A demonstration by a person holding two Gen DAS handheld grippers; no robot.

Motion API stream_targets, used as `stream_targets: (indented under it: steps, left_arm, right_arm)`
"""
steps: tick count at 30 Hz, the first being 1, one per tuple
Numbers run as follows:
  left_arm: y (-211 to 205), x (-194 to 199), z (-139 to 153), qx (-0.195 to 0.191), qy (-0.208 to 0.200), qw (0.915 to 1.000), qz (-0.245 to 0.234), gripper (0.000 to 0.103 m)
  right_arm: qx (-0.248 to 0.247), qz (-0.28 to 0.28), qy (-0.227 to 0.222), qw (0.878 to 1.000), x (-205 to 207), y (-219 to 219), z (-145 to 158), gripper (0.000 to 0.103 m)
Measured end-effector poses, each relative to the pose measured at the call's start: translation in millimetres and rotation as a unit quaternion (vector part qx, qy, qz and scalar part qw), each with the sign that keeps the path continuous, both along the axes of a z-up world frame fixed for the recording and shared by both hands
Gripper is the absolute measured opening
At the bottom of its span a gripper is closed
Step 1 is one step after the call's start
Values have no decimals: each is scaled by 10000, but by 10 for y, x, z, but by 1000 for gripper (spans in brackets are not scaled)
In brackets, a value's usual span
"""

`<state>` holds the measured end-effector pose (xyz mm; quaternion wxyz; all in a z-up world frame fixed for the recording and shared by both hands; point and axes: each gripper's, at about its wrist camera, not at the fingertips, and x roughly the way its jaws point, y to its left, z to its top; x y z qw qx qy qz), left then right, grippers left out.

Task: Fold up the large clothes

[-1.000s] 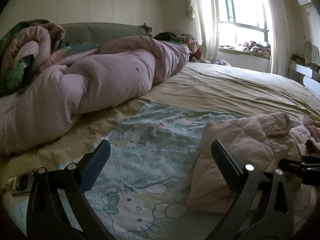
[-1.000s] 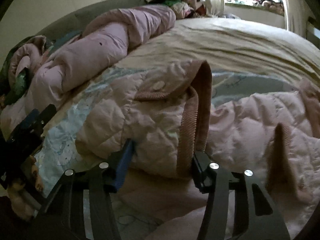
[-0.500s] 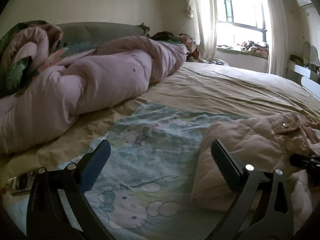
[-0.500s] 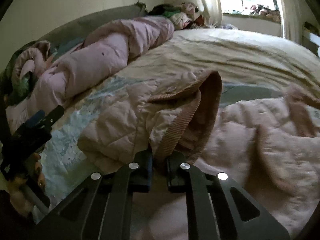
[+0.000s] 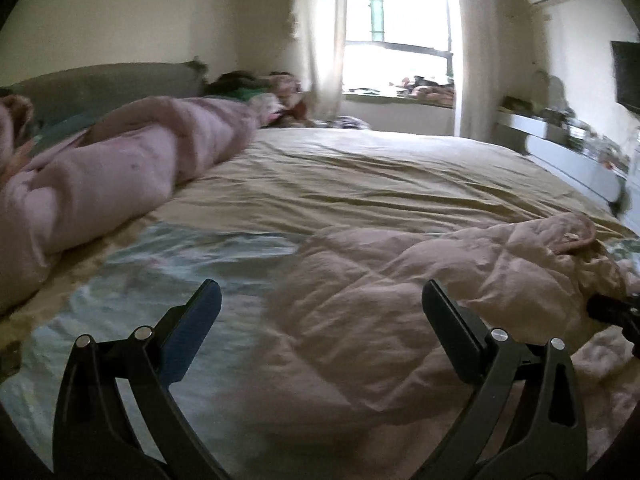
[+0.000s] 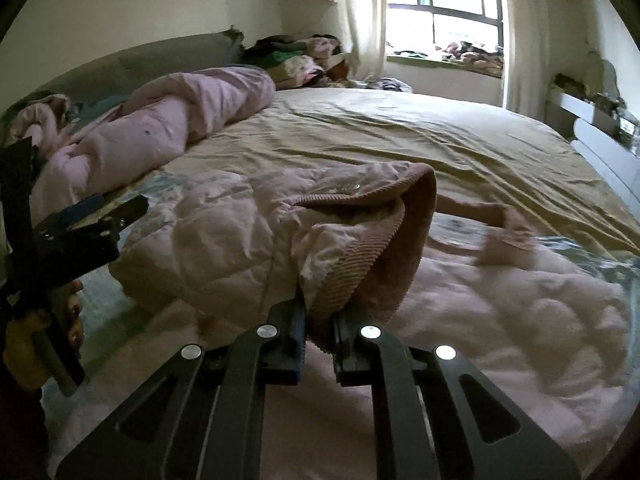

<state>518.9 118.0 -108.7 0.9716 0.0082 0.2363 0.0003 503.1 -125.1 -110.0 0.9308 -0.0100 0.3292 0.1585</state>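
A pale pink quilted jacket (image 6: pixel 224 240) lies crumpled on the bed; it also shows in the left wrist view (image 5: pixel 380 280). My right gripper (image 6: pixel 320 328) is shut on its ribbed pink cuff (image 6: pixel 376 264) and holds that sleeve raised above the rest of the jacket. My left gripper (image 5: pixel 320 312) is open and empty, hovering just over the jacket's near left part. It appears from the side in the right wrist view (image 6: pixel 92 220), held in a hand.
A rolled pink duvet (image 5: pixel 120 172) lies along the left by the grey headboard (image 6: pixel 140 60). A tan sheet (image 5: pixel 380 176) covers the bed, with a teal cartoon-print blanket (image 5: pixel 132 280) under the jacket. A white cabinet (image 5: pixel 568 156) stands at the right.
My right gripper closed on the ribbed cuff and lifted the sleeve. My left gripper stayed open and shifted right, over the jacket.
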Motion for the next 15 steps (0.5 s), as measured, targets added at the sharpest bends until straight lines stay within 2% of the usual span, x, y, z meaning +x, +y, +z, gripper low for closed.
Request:
stream_targets:
  steps: [8,15]
  left_arm:
    - [-643,-105,62,-54,-48,9992,-385,94]
    - [-942,-120,8,40,33,9984,-572,94]
  right_arm:
    - [-8,-586,26,9983,-214,-945,-42,9]
    - [-68,-852,188,9962,-312,-1440,-149,10]
